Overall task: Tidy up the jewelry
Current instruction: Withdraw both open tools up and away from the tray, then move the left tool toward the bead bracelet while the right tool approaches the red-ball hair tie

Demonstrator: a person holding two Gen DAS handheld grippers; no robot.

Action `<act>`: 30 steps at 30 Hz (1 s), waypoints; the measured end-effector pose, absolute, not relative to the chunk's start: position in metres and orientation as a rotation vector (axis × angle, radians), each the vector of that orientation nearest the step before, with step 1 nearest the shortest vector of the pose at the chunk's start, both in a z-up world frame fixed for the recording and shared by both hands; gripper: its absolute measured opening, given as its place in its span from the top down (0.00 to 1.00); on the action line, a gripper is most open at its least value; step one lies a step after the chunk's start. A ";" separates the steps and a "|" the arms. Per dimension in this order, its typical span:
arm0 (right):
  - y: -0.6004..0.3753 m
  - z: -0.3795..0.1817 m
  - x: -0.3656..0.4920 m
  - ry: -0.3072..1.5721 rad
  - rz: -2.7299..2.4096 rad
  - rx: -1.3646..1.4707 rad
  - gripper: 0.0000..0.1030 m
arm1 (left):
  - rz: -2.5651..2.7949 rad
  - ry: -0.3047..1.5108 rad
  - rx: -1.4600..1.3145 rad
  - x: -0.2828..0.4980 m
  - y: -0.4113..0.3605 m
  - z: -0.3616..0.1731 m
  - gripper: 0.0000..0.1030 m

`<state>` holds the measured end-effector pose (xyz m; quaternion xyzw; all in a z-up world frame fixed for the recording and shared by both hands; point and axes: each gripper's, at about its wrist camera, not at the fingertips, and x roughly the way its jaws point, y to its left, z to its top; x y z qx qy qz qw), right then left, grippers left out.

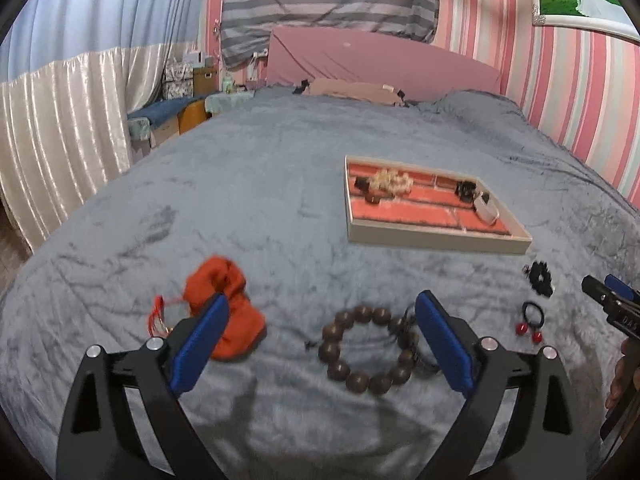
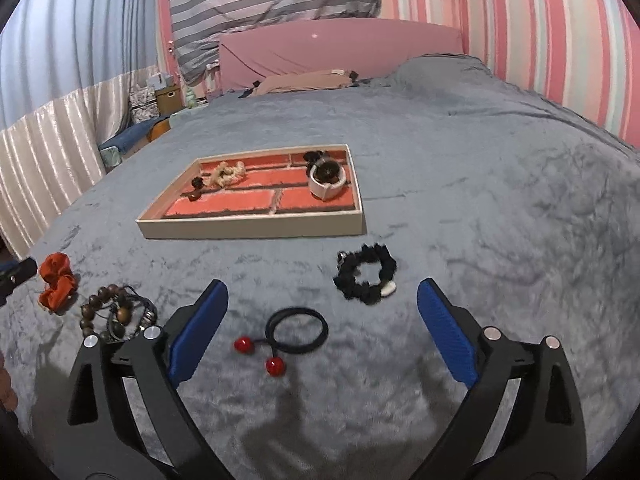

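A white tray (image 1: 436, 236) with red lining lies on the grey bedspread and holds a cream scrunchie (image 1: 390, 181), dark pieces and a white bangle (image 1: 486, 208). My left gripper (image 1: 322, 312) is open above a brown bead bracelet (image 1: 368, 350), with an orange scrunchie (image 1: 224, 304) beside its left finger. My right gripper (image 2: 322, 300) is open above a black hair tie with red balls (image 2: 296, 330). A black scrunchie (image 2: 366, 276) lies just beyond it. The tray also shows in the right wrist view (image 2: 256, 230).
The bed (image 2: 480, 200) has a pink headboard (image 2: 340, 48) and folded beige cloth (image 2: 304, 80) at the far end. A striped pink wall runs along the right, curtains and boxes (image 1: 188, 76) on the left. The right gripper's tip (image 1: 600, 296) shows at the left view's right edge.
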<state>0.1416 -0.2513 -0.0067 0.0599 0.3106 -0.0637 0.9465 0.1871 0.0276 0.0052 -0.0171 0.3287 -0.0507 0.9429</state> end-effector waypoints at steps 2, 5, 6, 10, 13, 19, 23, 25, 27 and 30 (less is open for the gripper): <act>-0.249 -0.013 0.140 0.638 -0.146 0.109 0.09 | -0.105 0.687 -0.030 0.187 0.028 -0.006 0.11; -0.245 -0.021 0.140 0.638 -0.169 0.078 0.09 | -0.100 0.696 -0.013 0.188 0.027 -0.019 0.11; -0.245 -0.024 0.140 0.637 -0.178 0.068 0.09 | -0.100 0.696 -0.007 0.189 0.025 -0.024 0.11; -0.247 -0.034 0.145 0.662 -0.185 0.079 0.09 | -0.087 0.702 0.018 0.194 0.023 -0.039 0.11; -0.248 -0.041 0.149 0.673 -0.204 0.069 0.10 | -0.098 0.717 0.024 0.199 0.023 -0.047 0.11; -0.249 -0.056 0.157 0.707 -0.212 0.062 0.12 | -0.119 0.737 0.027 0.207 0.022 -0.057 0.11; -0.250 -0.067 0.166 0.753 -0.202 0.062 0.19 | -0.127 0.782 0.035 0.215 0.019 -0.068 0.11; -0.250 -0.071 0.171 0.771 -0.202 0.061 0.24 | -0.134 0.787 0.029 0.217 0.020 -0.070 0.11; -0.251 -0.074 0.174 0.781 -0.199 0.066 0.26 | -0.139 0.787 0.018 0.218 0.022 -0.071 0.11; -0.254 -0.077 0.179 0.792 -0.200 0.072 0.30 | -0.147 0.811 0.002 0.222 0.025 -0.075 0.11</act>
